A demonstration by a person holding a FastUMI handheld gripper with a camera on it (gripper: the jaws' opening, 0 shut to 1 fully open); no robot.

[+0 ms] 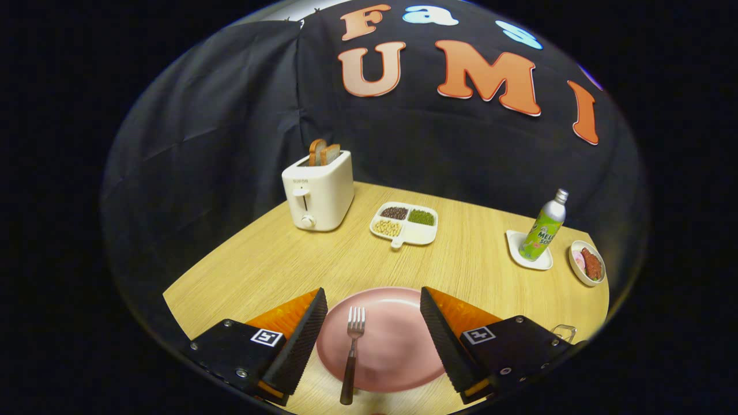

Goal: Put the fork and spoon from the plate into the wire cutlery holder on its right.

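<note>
Open tongs (373,331) straddle one fork (351,350), one plate (392,351).

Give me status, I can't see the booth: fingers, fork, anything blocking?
Fingers open, holding nothing, straddling the pink plate. Fork lies on plate between them. Nothing blocking it.

You have 1 fork (353,346), 1 plate (398,357), 1 toaster (318,193) with 2 bread slices (323,153), 1 4-part tray (405,224), 1 bottle (543,226), 1 coaster (515,242), 1 bowl (576,266), 1 gripper (375,340), fingers apart.
</note>
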